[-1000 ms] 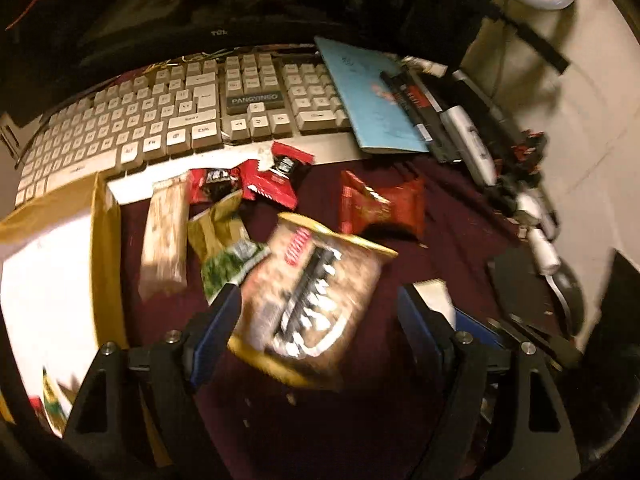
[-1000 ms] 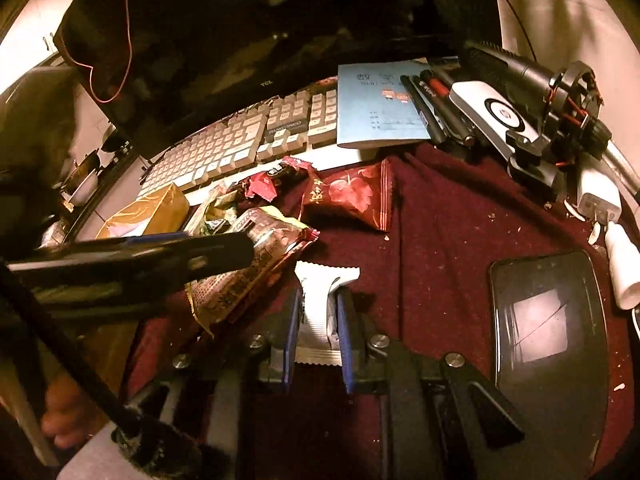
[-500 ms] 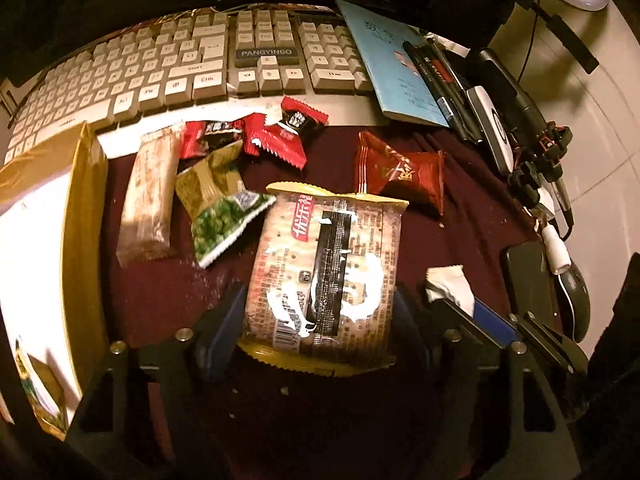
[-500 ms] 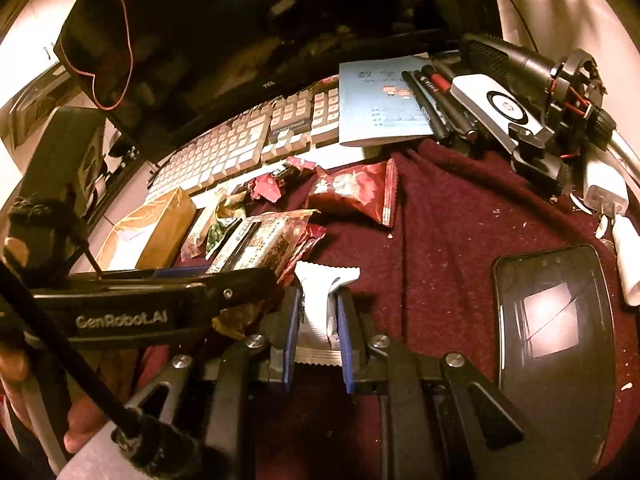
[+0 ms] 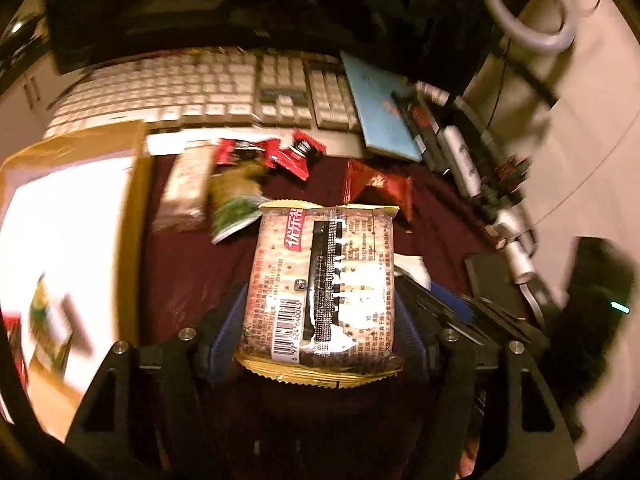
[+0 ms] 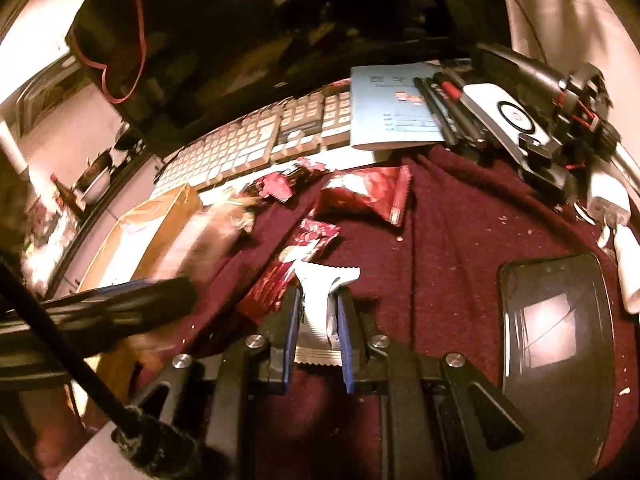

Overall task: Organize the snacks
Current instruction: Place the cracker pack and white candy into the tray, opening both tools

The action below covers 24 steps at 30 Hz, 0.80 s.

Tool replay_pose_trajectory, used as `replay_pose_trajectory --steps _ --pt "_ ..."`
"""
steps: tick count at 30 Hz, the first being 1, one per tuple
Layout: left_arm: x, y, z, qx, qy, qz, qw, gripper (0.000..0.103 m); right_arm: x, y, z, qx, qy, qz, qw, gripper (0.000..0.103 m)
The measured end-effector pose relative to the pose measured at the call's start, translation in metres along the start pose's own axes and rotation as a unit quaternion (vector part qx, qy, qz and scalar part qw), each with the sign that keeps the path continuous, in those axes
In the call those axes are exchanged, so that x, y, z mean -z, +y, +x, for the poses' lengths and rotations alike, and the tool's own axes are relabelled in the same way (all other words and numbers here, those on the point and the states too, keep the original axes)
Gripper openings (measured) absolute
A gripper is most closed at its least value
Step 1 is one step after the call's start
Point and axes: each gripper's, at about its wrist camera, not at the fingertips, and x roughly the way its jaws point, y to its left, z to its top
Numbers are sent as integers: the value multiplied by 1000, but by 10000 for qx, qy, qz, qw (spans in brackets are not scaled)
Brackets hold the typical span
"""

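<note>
The left tongs [image 5: 320,316] held a large rectangular cracker packet with a yellow crimped edge, a barcode and a black-and-white printed band [image 5: 322,284]. Its blue pads [image 5: 228,320] pressed on the packet's two long sides, with the jaws standing wide to span it, and the packet stood out ahead of the tongs above the dark maroon cloth [image 5: 192,272] that covered the table. The left wrist view was blurred.

The right tongs [image 6: 318,320] were nearly closed, pinching a small white wrapper with zigzag ends [image 6: 320,300] upright between narrow blue pads. Just left of that wrapper a dark red foil snack packet [image 6: 276,284] lay on the cloth.

Further back on the cloth, near the pale keyboard [image 5: 208,92], lay the other snacks: a long beige bar in clear wrap [image 5: 184,188], a green-and-gold pea packet [image 5: 236,204], a few small red candy wrappers [image 5: 280,152] and a puffed red foil pouch [image 5: 376,188]. An open brown cardboard box with a white inside [image 5: 136,208] sat at the left edge of the cloth, and a couple of small packets [image 5: 48,320], too blurred to name, lay inside it.

To the right of the keyboard a light blue booklet [image 6: 392,108] carried several dark pens [image 6: 440,108]. A dark phone with a lit reflection on its screen [image 6: 552,320] lay flat on the cloth at the right.
</note>
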Motion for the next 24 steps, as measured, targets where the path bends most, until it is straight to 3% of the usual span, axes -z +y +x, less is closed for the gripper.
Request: replay_pose_trajectory --steps 6,10,12,18,24 --pt "40 36 -86 158 -787 -564 9952 70 3 16 -7 0 -109 -352 9993 17" --pt "53 86 -130 -227 -1315 -1119 9847 70 -3 45 -11 -523 -67 -498 9974 17" --pt "53 114 -141 -522 -1448 -1389 9783 70 -7 71 -9 -1026 86 -585 9930 17" --pt "43 177 -134 -776 -1458 -2034 9651 70 -16 146 23 -1590 583 -1079 9796 17" --pt "18 216 -94 -871 -1227 -2340 9605 70 -39 189 81 -1563 926 -1311 9746 17"
